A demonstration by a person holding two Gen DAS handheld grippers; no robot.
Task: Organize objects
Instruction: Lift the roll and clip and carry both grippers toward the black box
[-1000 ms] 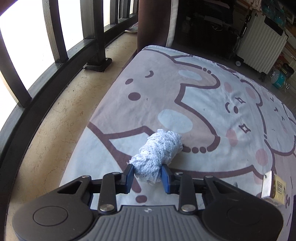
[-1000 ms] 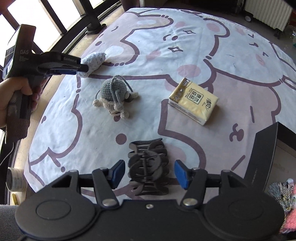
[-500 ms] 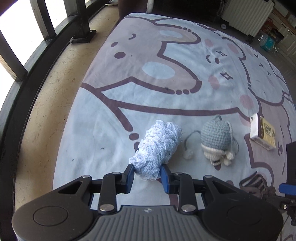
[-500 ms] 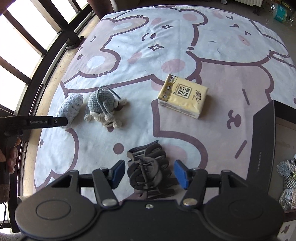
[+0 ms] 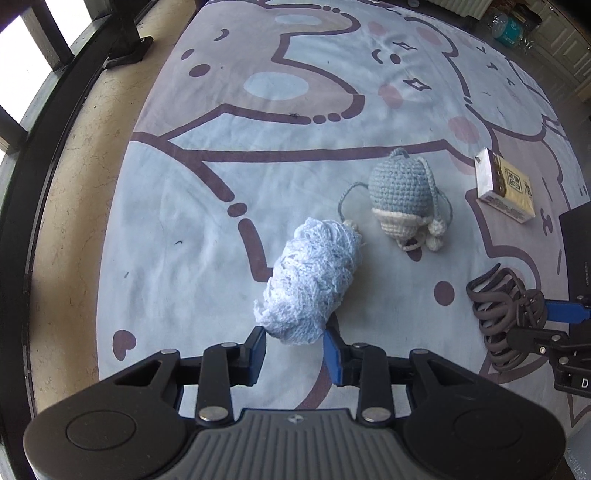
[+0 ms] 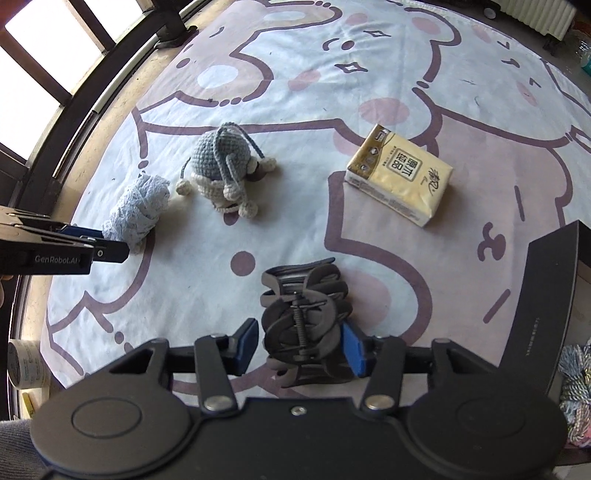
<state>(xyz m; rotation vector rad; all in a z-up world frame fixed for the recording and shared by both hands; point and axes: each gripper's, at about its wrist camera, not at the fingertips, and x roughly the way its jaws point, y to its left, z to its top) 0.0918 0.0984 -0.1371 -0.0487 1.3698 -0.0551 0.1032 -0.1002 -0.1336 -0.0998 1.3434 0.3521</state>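
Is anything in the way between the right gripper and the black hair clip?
No. The hair clip already sits between the fingers of the right gripper, with one blue pad against its side and nothing else between them. The knitted toy and tissue pack lie farther off.

A home, by the look of it: a cartoon-bear rug (image 5: pixel 258 155) spreads over a tiled floor (image 5: pixel 74 192), dark window railings (image 5: pixel 44 122) curve alongside, and a white radiator (image 6: pixel 532 16) stands beyond.

Cartoon-print rug (image 6: pixel 369 55) on tan floor (image 5: pixel 74 184), w/ dark railing (image 5: pixel 33 122) & tape roll (image 6: pixel 22 363) nearby.
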